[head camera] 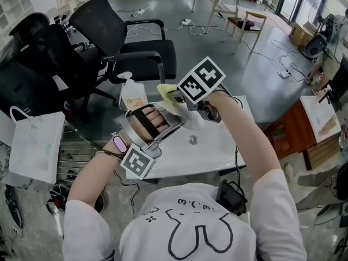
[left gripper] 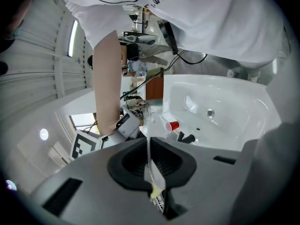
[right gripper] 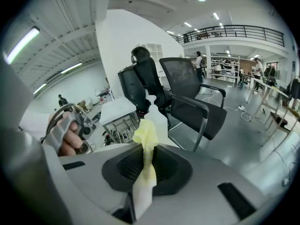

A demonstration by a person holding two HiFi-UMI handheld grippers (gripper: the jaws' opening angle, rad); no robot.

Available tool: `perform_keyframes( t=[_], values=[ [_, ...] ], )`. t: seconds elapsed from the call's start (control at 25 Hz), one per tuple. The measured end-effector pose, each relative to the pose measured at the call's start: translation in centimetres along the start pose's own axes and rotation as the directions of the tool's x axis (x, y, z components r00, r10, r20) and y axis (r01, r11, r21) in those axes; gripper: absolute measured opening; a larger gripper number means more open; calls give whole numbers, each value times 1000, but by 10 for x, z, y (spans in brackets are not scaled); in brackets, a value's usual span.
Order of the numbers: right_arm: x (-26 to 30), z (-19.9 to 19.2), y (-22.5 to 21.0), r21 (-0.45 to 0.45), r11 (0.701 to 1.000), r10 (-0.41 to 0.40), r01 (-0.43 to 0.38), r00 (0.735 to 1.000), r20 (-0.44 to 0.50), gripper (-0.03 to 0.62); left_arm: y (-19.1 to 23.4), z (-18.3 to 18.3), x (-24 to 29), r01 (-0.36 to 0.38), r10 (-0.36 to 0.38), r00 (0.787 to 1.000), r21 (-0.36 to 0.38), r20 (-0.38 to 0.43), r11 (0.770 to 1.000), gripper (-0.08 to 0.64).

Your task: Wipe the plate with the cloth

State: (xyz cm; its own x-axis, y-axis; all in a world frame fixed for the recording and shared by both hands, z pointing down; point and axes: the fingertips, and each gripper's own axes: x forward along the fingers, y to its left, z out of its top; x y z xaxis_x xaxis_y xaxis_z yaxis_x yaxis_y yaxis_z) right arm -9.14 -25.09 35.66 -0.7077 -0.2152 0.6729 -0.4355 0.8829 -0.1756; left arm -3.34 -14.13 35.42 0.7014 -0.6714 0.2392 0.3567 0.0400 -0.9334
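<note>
Yellow cloth (right gripper: 146,136) clamped in right gripper (right gripper: 142,171); left gripper (left gripper: 153,171) pinches clear plate (head camera: 169,124) rim above counter (head camera: 220,141) middle. Wiping step, I'd say. Next: press cloth flat onto plate face.

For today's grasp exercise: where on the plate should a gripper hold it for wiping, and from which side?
The rim, edge-on from the side: the plate is thin, and the left gripper pinching its edge probably leaves both faces free for the cloth.

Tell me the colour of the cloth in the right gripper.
Pale yellow; the cloth shows best in the right gripper view, clamped in the right gripper.
</note>
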Motion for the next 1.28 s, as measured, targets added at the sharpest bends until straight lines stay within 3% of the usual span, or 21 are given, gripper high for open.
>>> perform_keyframes(
  t=[0.24,0.52,0.72,0.88,1.04,1.2,1.28],
  values=[
    [3,-28,-33,70,995,-64,67,997,-44,51,1,2,0,-15,15,1000,-44,7,999,25],
    [-4,-75,-51,185,981,-51,65,996,-77,51,-6,0,-1,-14,14,1000,-80,7,997,26],
    [-14,-99,-55,218,973,-52,73,994,-97,51,-11,2,5,-1,2,1000,-103,11,995,26],
    [-24,-107,-64,219,968,-101,119,991,-91,51,-27,2,15,44,-42,999,-172,18,984,20],
    [-34,-118,-72,247,955,-156,164,986,-51,51,-46,0,30,93,-86,996,-313,36,945,20],
    [-39,-126,-88,274,934,-246,228,969,33,51,-71,-7,46,128,-129,991,-459,29,879,20],
    [-38,-135,-90,315,922,-253,225,966,52,51,-85,-8,52,151,-158,987,-531,33,834,20]
  ],
)
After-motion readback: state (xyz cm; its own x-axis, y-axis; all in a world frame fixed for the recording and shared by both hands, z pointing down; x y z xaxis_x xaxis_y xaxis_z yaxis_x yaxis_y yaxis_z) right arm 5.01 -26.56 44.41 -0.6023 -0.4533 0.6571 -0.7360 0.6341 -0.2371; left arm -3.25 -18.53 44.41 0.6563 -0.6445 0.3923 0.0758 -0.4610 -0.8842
